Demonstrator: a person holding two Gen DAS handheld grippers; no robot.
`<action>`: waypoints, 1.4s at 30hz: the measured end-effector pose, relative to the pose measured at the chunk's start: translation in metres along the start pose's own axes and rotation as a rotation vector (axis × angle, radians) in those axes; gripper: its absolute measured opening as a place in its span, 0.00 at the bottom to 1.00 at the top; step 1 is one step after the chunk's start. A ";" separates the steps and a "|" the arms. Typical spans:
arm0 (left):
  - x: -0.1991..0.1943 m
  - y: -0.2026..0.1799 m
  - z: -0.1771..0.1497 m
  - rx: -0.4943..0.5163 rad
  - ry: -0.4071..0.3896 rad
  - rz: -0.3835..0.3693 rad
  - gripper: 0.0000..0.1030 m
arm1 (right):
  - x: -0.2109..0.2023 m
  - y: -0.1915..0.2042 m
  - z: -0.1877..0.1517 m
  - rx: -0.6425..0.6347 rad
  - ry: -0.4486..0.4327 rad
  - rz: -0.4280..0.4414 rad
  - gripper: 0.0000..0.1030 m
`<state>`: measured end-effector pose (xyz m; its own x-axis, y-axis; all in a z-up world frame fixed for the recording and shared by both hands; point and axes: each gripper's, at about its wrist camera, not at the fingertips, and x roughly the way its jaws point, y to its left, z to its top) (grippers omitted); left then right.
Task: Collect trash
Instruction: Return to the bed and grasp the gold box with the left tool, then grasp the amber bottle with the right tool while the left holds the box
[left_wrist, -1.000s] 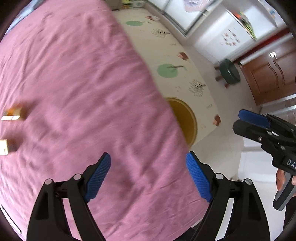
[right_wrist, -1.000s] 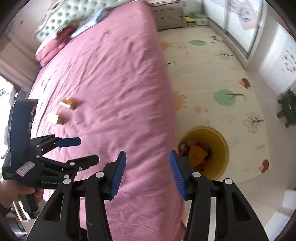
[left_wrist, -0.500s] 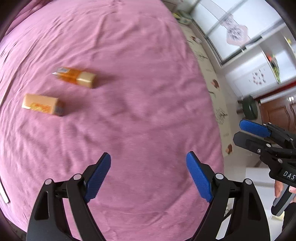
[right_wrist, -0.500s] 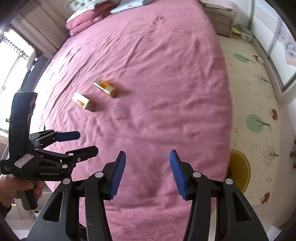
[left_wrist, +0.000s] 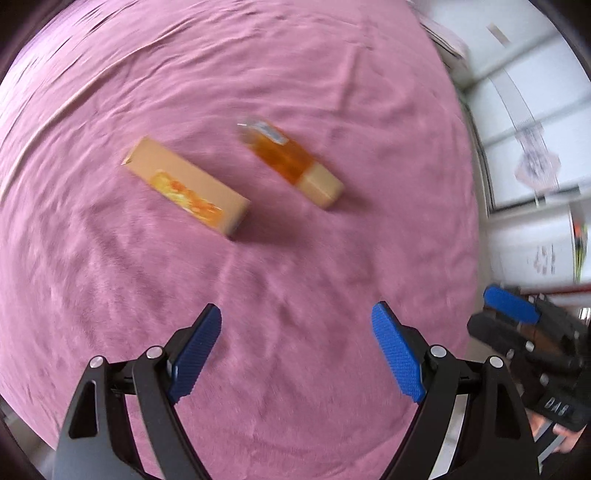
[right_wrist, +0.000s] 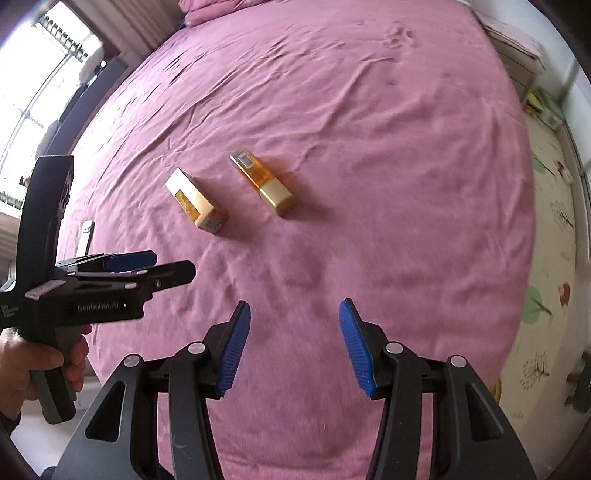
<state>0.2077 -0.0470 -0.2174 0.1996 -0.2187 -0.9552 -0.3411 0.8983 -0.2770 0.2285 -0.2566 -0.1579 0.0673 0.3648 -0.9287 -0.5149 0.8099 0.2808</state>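
Two small cartons lie on the pink bed (left_wrist: 332, 74). A tan box with an orange picture (left_wrist: 186, 186) lies to the left; it also shows in the right wrist view (right_wrist: 195, 201). An orange and gold box (left_wrist: 291, 164) lies to its right, also in the right wrist view (right_wrist: 264, 182). My left gripper (left_wrist: 295, 347) is open and empty, above the bedspread, short of both boxes. My right gripper (right_wrist: 293, 347) is open and empty, also short of them. Each gripper shows in the other's view: the left (right_wrist: 159, 267), the right (left_wrist: 495, 314).
The bed (right_wrist: 369, 110) fills most of both views. A patterned floor mat (right_wrist: 550, 229) lies beyond its right edge. A small flat white object (right_wrist: 85, 236) lies near the bed's left edge. A window (right_wrist: 40, 74) is at the far left.
Both views have swung from the floor and yellow bin onto the bed. The two boxes have come nearer and toward the centre. Both grippers stay open.
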 end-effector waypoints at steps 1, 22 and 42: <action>0.001 0.005 0.003 -0.024 -0.002 -0.001 0.81 | 0.006 0.002 0.008 -0.011 0.005 0.003 0.48; 0.052 0.099 0.084 -0.391 -0.006 0.027 0.81 | 0.117 0.031 0.112 -0.185 0.103 -0.002 0.48; 0.074 0.103 0.084 -0.391 -0.010 0.121 0.52 | 0.177 0.048 0.131 -0.190 0.179 -0.014 0.38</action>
<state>0.2641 0.0616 -0.3082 0.1449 -0.1151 -0.9827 -0.6856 0.7045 -0.1836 0.3277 -0.0924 -0.2770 -0.0683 0.2537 -0.9649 -0.6675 0.7072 0.2332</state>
